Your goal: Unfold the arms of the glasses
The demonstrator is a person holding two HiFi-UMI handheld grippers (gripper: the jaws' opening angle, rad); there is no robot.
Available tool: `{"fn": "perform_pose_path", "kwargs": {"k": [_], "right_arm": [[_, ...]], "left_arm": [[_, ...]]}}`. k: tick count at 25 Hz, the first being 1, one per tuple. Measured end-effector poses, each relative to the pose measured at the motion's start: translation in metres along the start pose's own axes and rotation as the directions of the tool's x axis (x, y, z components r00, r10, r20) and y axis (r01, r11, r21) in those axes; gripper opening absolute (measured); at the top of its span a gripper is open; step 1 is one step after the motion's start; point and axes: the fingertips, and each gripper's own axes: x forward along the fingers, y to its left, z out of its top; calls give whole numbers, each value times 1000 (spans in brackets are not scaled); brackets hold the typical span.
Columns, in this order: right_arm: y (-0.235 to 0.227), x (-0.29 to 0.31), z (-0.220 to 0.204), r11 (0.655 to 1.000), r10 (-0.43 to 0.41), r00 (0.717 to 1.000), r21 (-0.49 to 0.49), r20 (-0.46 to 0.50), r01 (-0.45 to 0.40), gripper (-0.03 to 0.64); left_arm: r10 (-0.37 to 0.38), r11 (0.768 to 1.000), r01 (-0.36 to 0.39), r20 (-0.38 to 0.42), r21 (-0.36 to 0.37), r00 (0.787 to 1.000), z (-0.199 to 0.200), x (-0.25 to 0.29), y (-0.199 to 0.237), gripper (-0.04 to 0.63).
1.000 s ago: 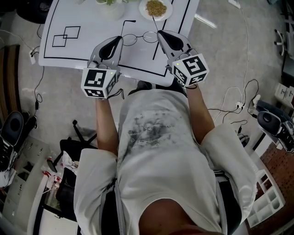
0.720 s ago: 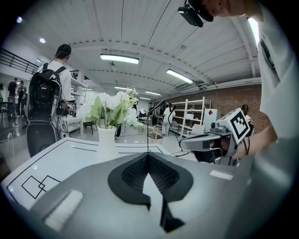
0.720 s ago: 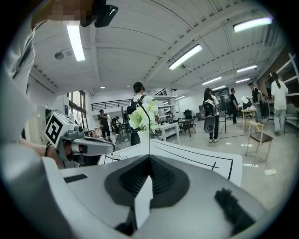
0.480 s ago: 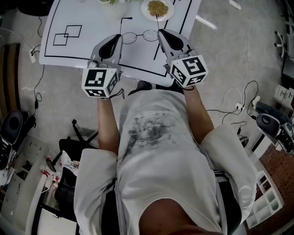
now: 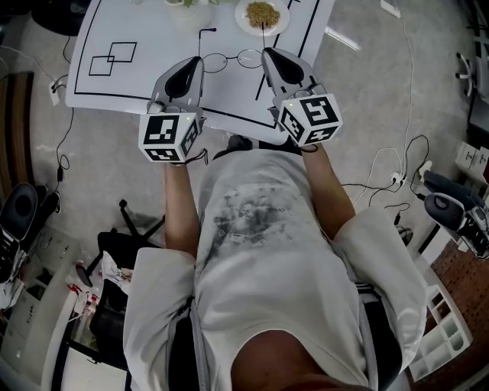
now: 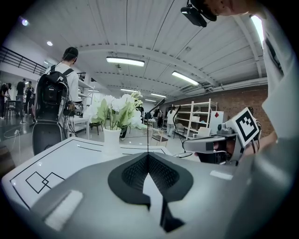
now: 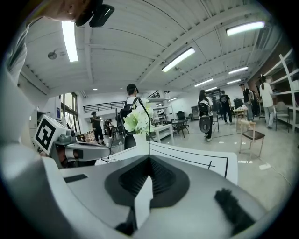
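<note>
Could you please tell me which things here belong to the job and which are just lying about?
Job: glasses; left hand-held gripper and right hand-held gripper, both shut on its arms.
Lying about: plate; vase.

The glasses (image 5: pixel 233 59) are thin metal wire. The table (image 5: pixel 160 38) at the top is smooth, shiny white. The shirt (image 5: pixel 260 252) is soft cloth.

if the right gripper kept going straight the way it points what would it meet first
Beyond the glasses arm that the right gripper grips, probably the vase of flowers; depth is unclear.
</note>
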Motion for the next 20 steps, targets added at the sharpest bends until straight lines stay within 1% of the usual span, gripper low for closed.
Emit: {"fn": "perform_pose_path", "kwargs": {"k": [13, 20], "right_arm": [[1, -1, 4, 999, -36, 999, -2, 8, 36, 15], [1, 0, 4, 999, -41, 999, -9, 1, 41, 15]], "left_arm": [[28, 1000, -28, 16, -15, 999, 3, -1, 1, 8], [39, 999, -39, 17, -24, 999, 3, -1, 2, 8]]}}
